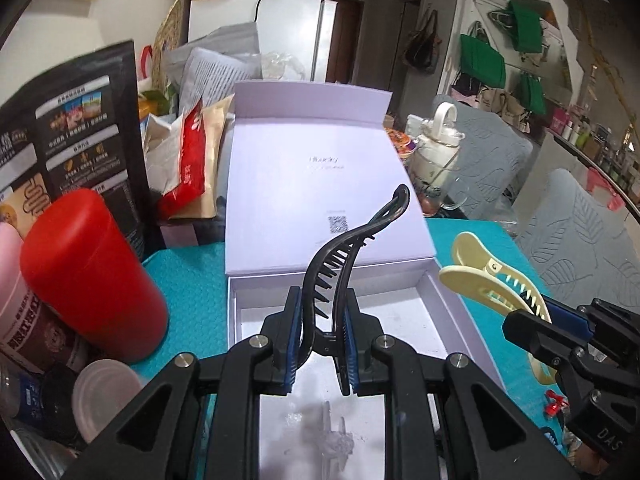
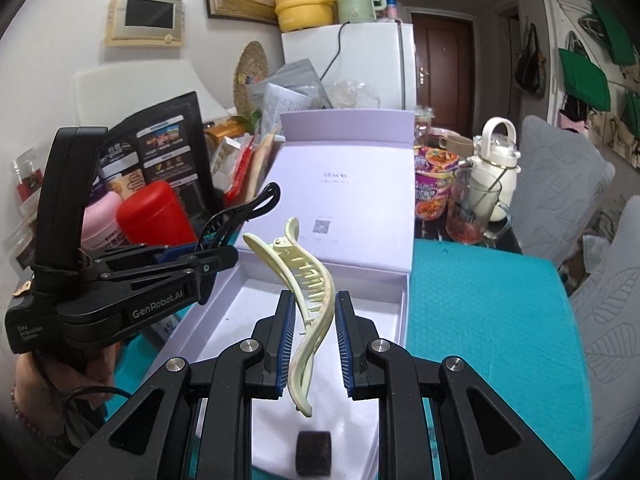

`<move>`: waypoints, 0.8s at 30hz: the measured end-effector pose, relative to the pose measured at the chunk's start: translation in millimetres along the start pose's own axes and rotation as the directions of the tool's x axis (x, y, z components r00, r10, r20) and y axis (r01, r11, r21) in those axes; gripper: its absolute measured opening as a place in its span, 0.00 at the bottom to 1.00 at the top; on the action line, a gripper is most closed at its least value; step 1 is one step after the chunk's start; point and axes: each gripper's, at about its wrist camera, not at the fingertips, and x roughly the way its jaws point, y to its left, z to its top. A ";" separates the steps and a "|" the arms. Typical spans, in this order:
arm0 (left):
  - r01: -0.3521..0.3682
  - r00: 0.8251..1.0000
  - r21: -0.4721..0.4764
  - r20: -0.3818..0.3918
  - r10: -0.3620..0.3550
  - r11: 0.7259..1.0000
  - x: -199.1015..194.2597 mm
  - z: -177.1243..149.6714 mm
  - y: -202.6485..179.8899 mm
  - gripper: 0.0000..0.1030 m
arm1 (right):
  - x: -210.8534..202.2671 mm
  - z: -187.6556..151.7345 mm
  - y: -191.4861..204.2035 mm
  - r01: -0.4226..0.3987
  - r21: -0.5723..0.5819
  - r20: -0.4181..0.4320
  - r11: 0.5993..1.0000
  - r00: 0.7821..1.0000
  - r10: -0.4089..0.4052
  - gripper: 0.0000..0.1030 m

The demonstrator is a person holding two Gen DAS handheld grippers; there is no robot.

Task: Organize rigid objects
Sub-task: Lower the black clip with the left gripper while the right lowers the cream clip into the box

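L hand-held gripper [image 1: 322,336] clamps black clip [image 1: 352,256], over box [image 1: 448,300]

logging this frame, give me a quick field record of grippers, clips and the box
left gripper: shut on black hair clip
right gripper: cream hair clip between its fingers, small gaps show at the pads
box: lavender, lid open, standing on teal mat
box contents: small dark cube, clear clip
clip positions: both held above the open box

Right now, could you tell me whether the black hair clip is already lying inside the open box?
No, the black hair clip is held up between the left tool's fingers, above the white box.
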 end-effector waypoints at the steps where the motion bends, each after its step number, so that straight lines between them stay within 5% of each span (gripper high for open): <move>1: -0.006 1.000 0.004 -0.005 0.006 1.000 4.0 -1.1 0.8 0.18 | 5.0 -0.1 -1.5 -0.001 0.002 -0.003 1.000 1.000 0.001 0.19; 24: -0.042 0.976 0.011 -0.213 0.043 0.999 72.5 -25.6 7.0 0.18 | 84.3 -14.5 -14.5 -0.032 0.016 -0.144 0.999 0.989 0.034 0.20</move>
